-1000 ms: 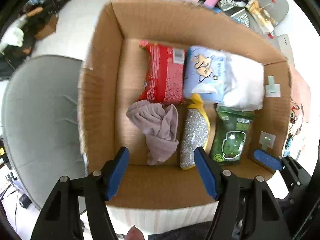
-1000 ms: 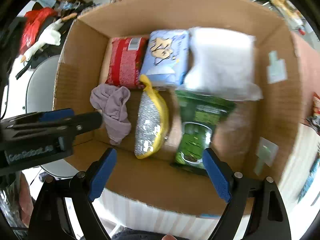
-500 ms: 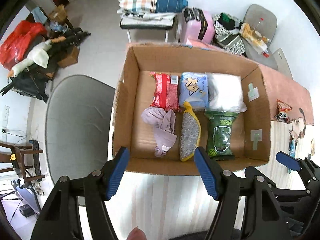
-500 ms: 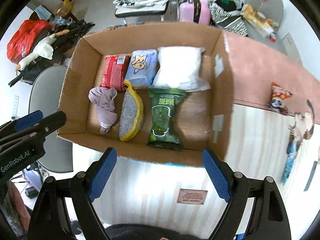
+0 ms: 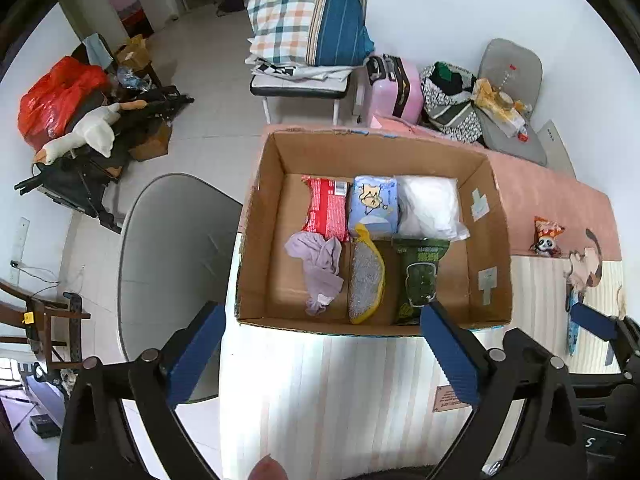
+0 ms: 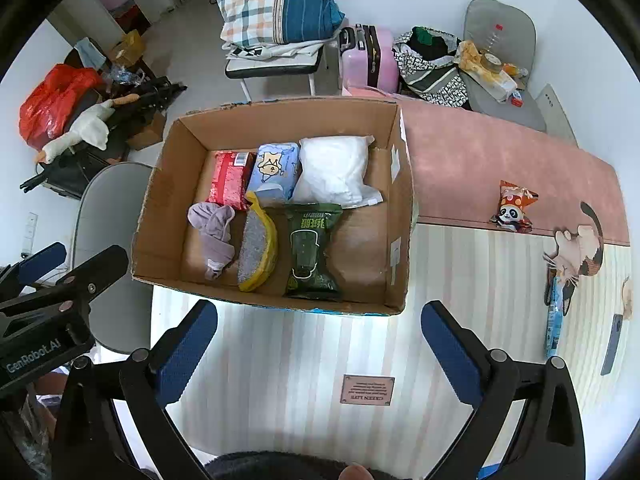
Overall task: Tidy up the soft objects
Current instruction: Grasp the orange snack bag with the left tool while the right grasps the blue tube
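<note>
An open cardboard box (image 5: 256, 240) (image 6: 156, 208) stands on the table. Inside lie a red pack (image 5: 326, 210) (image 6: 230, 180), a light blue pack (image 5: 374, 204) (image 6: 274, 170), a white bag (image 5: 430, 208) (image 6: 336, 170), a mauve cloth (image 5: 318, 270) (image 6: 214, 236), a yellow-edged scrubber (image 5: 366, 280) (image 6: 256, 248) and a green pack (image 5: 420, 276) (image 6: 312, 252). My left gripper (image 5: 322, 356) and right gripper (image 6: 318, 354) are both open and empty, held above the table in front of the box.
A panda snack bag (image 6: 514, 208) (image 5: 546, 236) lies on the pink mat (image 6: 500, 160) to the right. A grey chair (image 5: 172, 256) stands left of the box. A blue strip (image 6: 554, 320) lies at the table's right. Clutter fills the floor behind.
Both grippers have pulled back and up from over the box; the box now looks smaller and farther, and the table's front shows. Both stay open and empty.
</note>
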The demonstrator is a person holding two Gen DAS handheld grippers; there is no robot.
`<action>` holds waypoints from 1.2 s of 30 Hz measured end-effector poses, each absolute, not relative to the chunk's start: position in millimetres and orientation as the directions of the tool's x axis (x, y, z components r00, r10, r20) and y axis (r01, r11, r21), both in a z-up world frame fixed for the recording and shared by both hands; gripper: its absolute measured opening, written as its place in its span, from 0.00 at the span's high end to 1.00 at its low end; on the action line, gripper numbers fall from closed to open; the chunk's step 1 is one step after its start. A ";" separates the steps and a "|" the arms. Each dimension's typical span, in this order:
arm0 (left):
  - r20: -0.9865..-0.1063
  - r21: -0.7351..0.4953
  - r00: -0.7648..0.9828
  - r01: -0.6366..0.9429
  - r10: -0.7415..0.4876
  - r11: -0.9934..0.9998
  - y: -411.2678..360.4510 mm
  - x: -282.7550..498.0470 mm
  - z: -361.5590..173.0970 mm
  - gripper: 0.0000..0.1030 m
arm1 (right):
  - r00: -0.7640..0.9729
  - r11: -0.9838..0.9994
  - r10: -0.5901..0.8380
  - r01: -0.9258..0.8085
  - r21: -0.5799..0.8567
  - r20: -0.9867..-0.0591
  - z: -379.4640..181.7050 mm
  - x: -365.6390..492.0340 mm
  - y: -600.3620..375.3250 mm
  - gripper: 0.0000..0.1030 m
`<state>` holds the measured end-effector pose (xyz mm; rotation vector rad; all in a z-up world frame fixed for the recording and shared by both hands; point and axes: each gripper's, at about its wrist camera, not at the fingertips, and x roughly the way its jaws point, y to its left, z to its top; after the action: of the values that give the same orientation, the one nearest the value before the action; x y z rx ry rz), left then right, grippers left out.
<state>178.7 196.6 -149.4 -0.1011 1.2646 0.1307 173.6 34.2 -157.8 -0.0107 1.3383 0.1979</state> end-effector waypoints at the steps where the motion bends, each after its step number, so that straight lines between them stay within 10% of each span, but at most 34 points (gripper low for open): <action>1: -0.953 0.005 0.298 -0.153 0.051 0.988 193.9 178.0 -146.9 0.03 | 0.219 0.983 0.145 -0.147 0.114 -0.965 -156.6 173.1 32.3 0.00; 17: -0.970 0.009 0.243 0.114 -0.019 0.993 4.8 235.7 -160.1 0.03 | 0.203 0.973 0.043 0.215 0.088 -0.978 -180.8 159.3 -190.8 0.00; 36: -0.979 -0.138 -0.186 0.270 -0.089 0.953 -210.8 397.0 -325.6 0.07 | -0.026 0.885 0.093 0.460 0.071 -0.995 -334.4 185.5 -426.5 0.18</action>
<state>397.0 -210.8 -325.6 0.1371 1.7297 -0.3228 185.5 -426.5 -334.4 0.4432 1.5852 -0.3087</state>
